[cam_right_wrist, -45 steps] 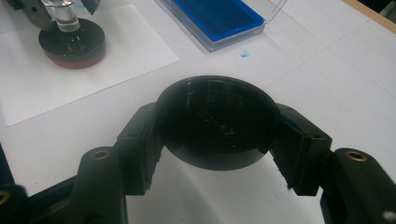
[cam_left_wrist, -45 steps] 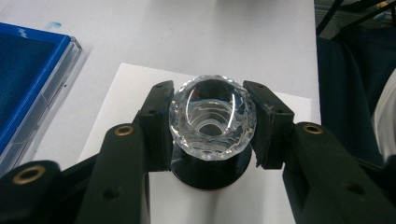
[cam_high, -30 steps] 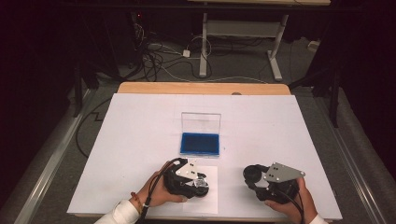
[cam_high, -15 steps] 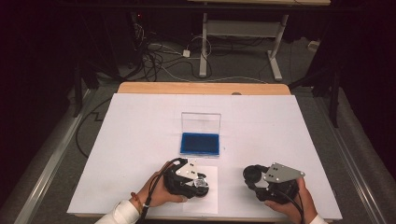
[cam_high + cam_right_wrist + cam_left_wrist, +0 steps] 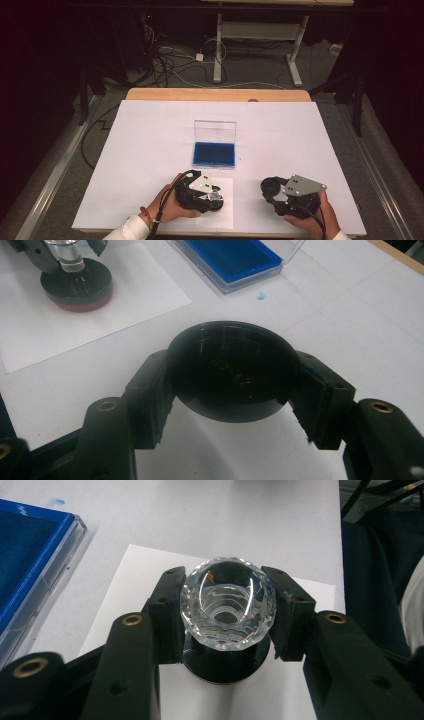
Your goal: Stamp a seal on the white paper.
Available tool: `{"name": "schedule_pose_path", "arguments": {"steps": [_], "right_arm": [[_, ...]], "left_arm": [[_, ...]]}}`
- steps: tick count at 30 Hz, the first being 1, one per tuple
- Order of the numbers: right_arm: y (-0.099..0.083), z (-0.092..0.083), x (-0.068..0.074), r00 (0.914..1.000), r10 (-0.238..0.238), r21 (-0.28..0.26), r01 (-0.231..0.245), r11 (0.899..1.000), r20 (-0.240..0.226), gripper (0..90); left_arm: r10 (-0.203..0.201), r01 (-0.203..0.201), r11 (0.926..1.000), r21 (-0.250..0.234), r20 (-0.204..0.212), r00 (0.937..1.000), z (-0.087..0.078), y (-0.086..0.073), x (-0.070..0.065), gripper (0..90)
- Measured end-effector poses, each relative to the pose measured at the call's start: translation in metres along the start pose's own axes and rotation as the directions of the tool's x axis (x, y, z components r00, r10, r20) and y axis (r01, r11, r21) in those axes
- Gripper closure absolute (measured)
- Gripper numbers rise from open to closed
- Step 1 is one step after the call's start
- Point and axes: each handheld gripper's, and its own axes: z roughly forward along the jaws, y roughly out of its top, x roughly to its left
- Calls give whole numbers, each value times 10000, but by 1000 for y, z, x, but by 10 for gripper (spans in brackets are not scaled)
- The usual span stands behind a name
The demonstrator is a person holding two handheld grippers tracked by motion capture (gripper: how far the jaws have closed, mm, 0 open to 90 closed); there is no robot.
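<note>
High view: the left tongs (image 5: 212, 195) rest low on a white paper sheet (image 5: 220, 212) at the near edge of the table (image 5: 150, 150), clamped on a stamp (image 5: 215, 196). The right tongs (image 5: 272, 187) sit well apart to the right, gripping a round black cap (image 5: 271, 186). A blue ink pad (image 5: 214, 153) in a clear open case lies just beyond the sheet.

Left gripper view: both pads press the faceted clear knob of the stamp (image 5: 227, 605); its black base stands on the paper sheet (image 5: 145, 575). The blue ink pad (image 5: 25, 555) lies at the left edge. Grip looks centred, knob upright.

Right gripper view: jaws clenched on the black cap (image 5: 230, 372), held off the table (image 5: 350, 315). Farther off, the stamp (image 5: 75, 285) stands on the paper sheet (image 5: 125, 305), a reddish rim showing under its base; the ink pad (image 5: 230, 257) is beyond.

Judgement: the step in hand looks like pressing a print. To do it well, keep the stamp flat and push straight down, with no rocking or sliding, then lift vertically to avoid smearing. Hold the cap clear of the sheet, its open side away from ink spots. The loose sheet may lift with the stamp.
</note>
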Motion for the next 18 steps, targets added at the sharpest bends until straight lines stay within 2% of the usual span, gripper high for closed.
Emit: {"name": "schedule_pose_path", "arguments": {"steps": [6,9,11,18], "right_arm": [[0,-2,-1,10000,9,-89,-9,10000,8,388],[0,-3,-2,10000,52,-123,-52,9999,27,388],[0,-3,-3,10000,52,-132,-51,9999,46,388],[0,-4,-3,10000,33,-161,-32,9999,82,389]], "left_arm": [[-73,73,9999,128,6,10000,-2,3,-1,541],[-143,146,9998,-110,234,9996,-3,4,-2,541],[-17,18,9999,-150,109,9999,-6,8,-3,540],[-52,44,9986,-524,-151,9999,-19,11,1,541]]}}
